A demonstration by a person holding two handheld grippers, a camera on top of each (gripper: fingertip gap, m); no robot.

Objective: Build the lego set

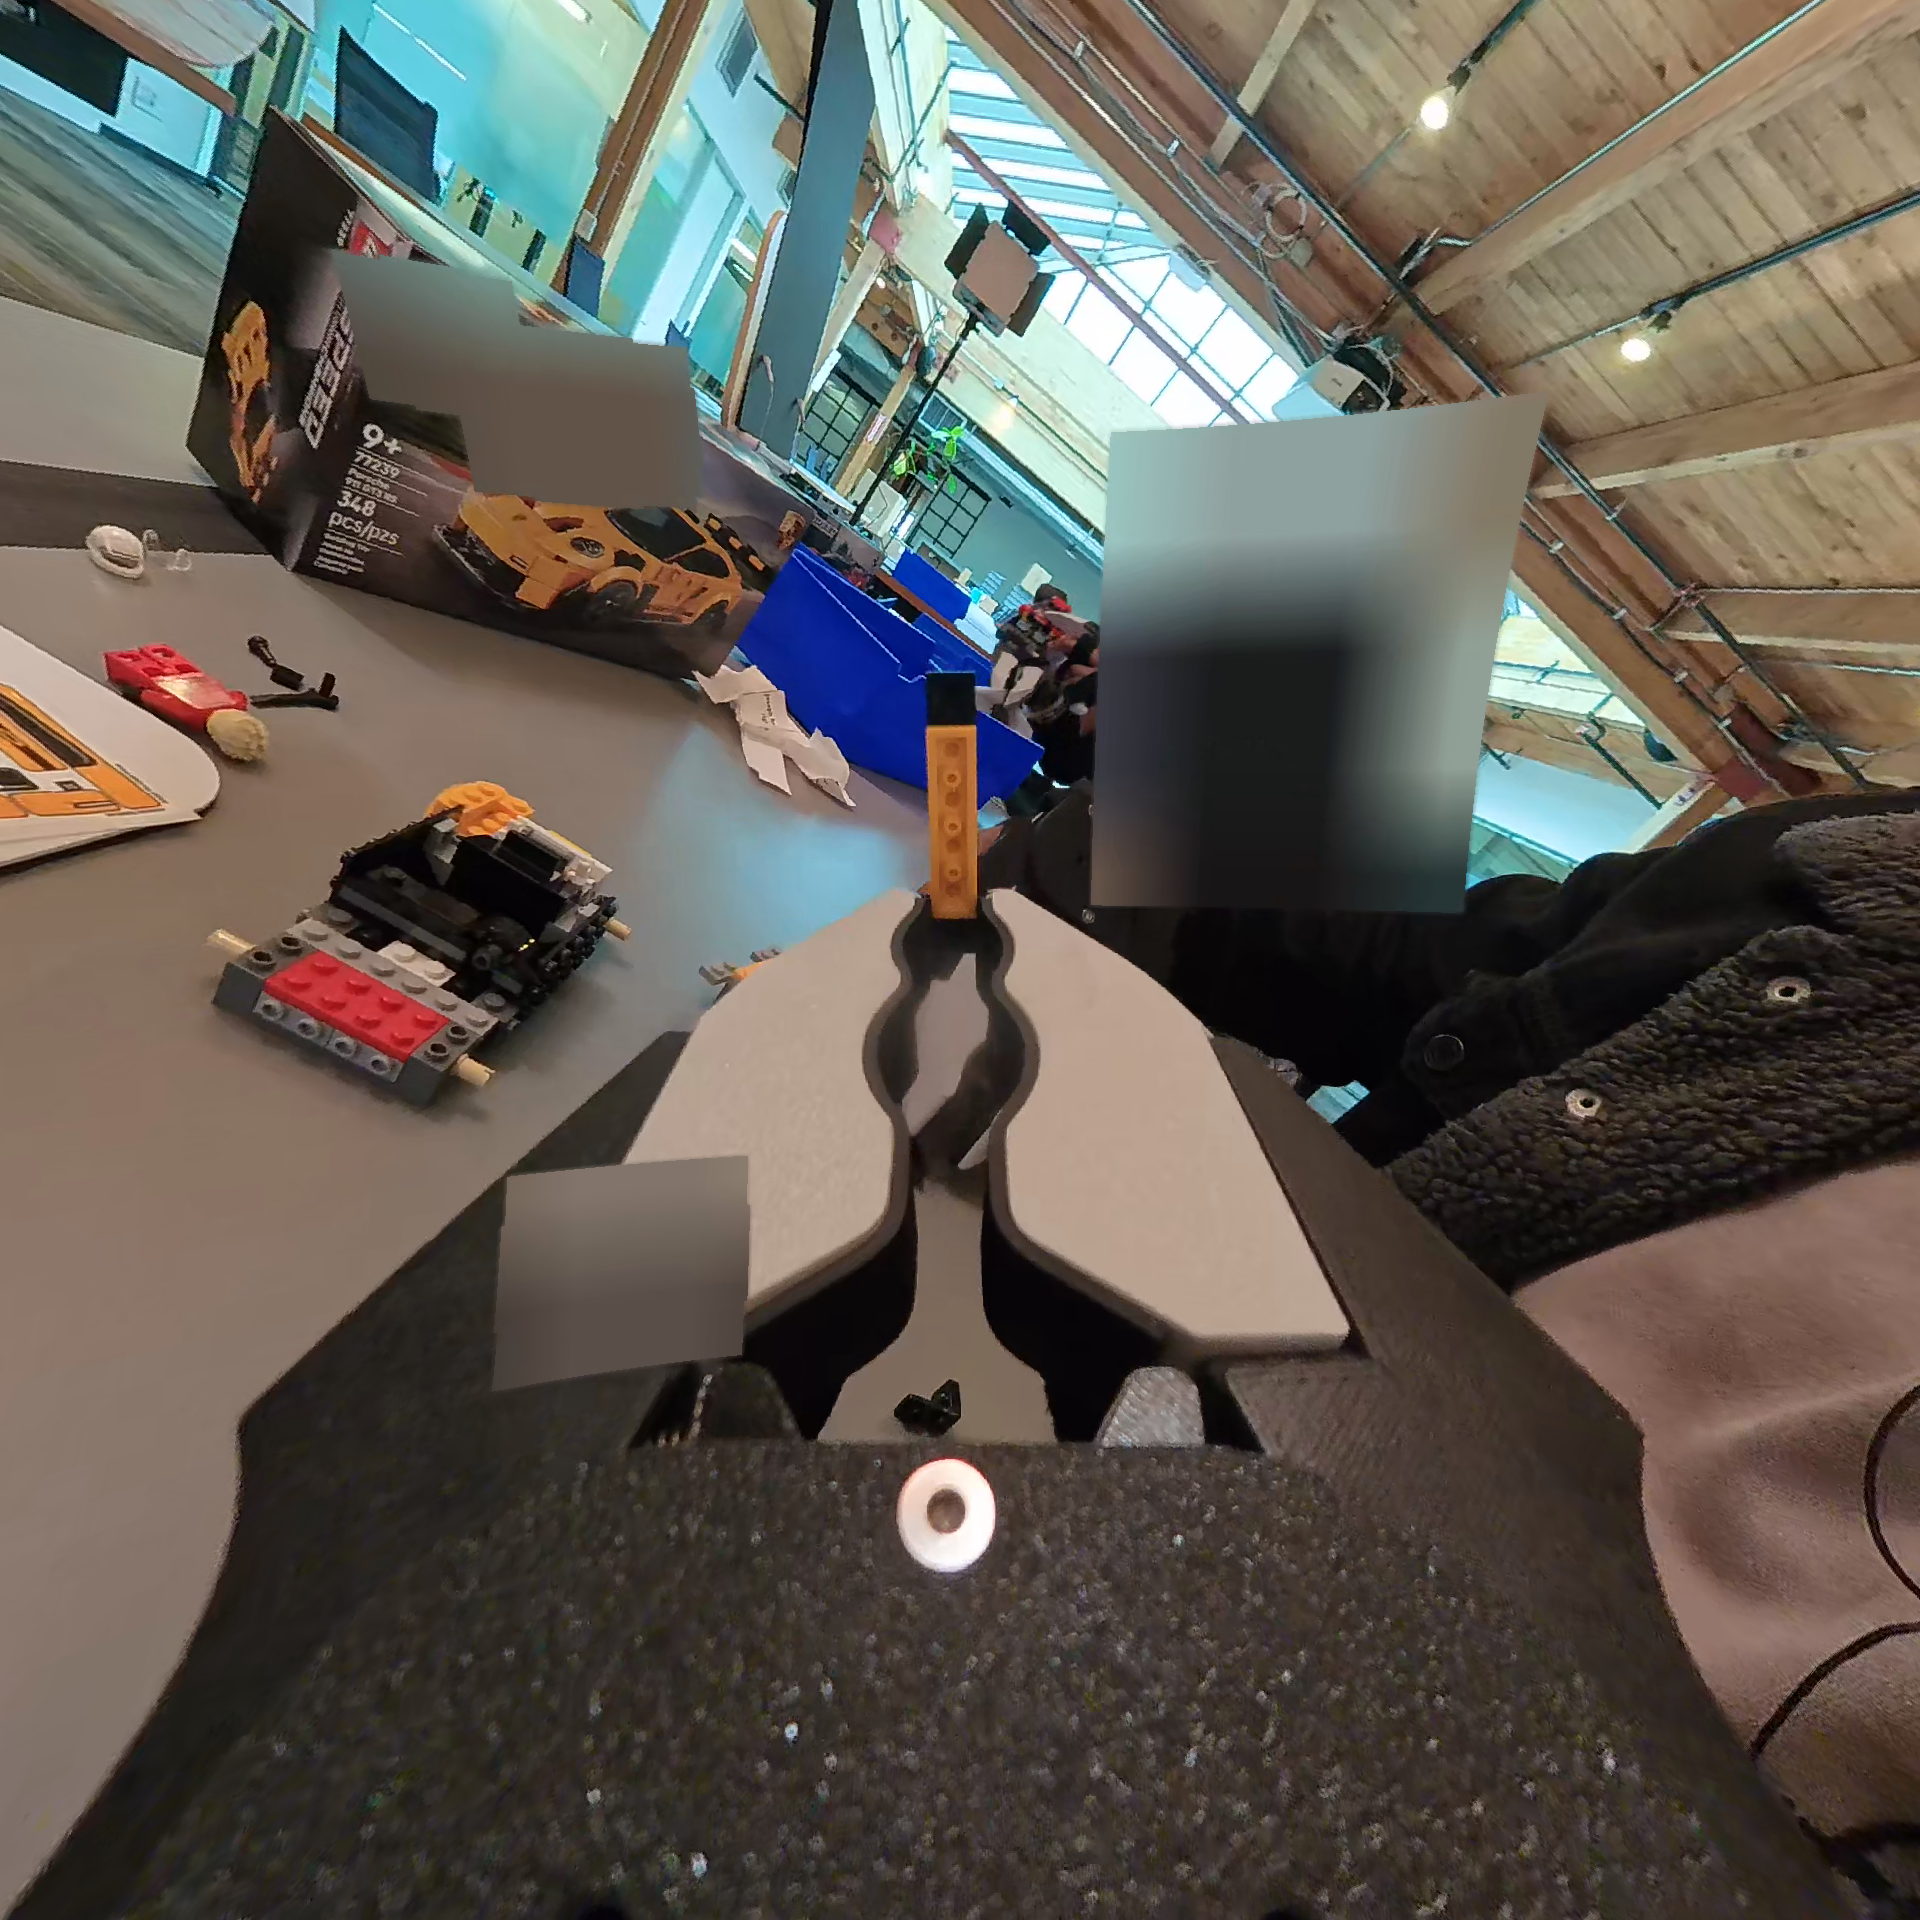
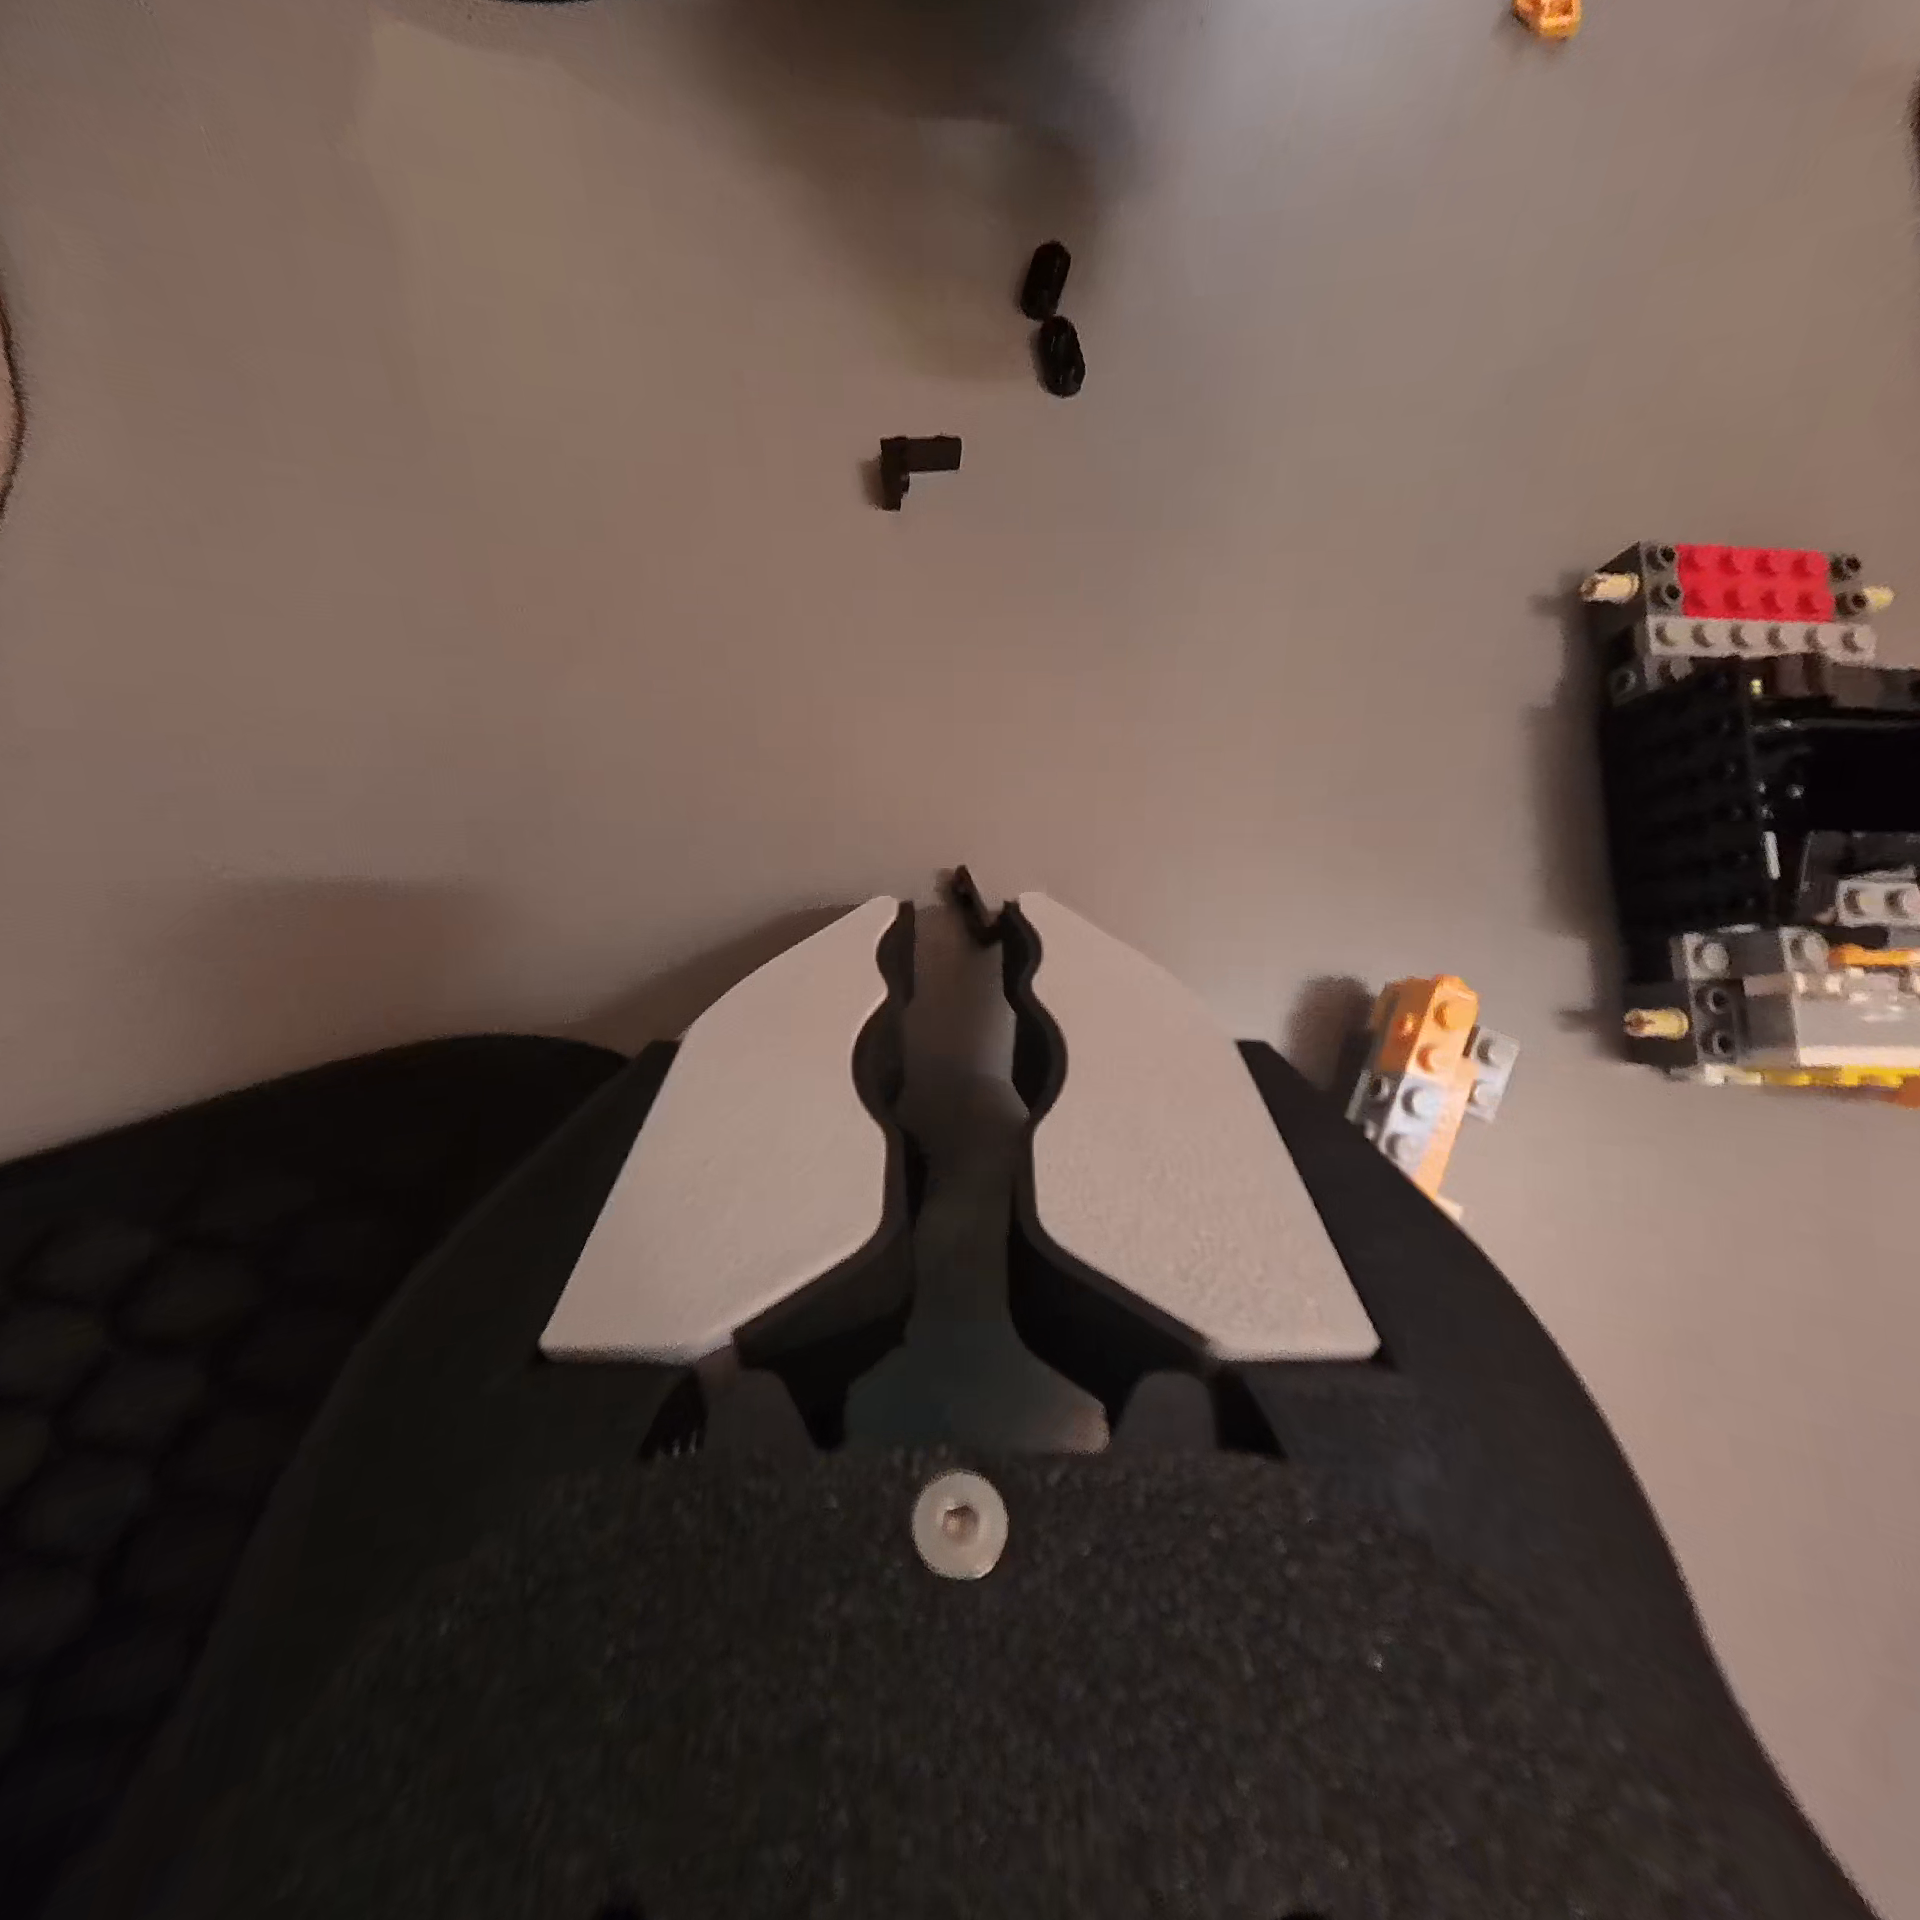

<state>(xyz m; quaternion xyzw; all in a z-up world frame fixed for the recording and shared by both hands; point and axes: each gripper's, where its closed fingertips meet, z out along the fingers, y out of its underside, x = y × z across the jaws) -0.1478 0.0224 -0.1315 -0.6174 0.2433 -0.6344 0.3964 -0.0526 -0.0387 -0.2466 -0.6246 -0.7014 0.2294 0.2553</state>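
The left wrist view is bright and sharp, lit by daylight from the roof windows (image 1: 1049,197) and two glaring ceiling lamps (image 1: 1435,109), with fisheye bending toward the edges. The right wrist view is dim and warm, slightly smeared by blur, worst at the half-built car (image 2: 1766,821). Soft shadows fall across the grey table (image 2: 416,520) near the top edge.

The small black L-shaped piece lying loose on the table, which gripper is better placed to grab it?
Probably right. The right gripper faces the black L-shaped piece, though it may already pinch a small black part. The left gripper holds the orange plate aloft.
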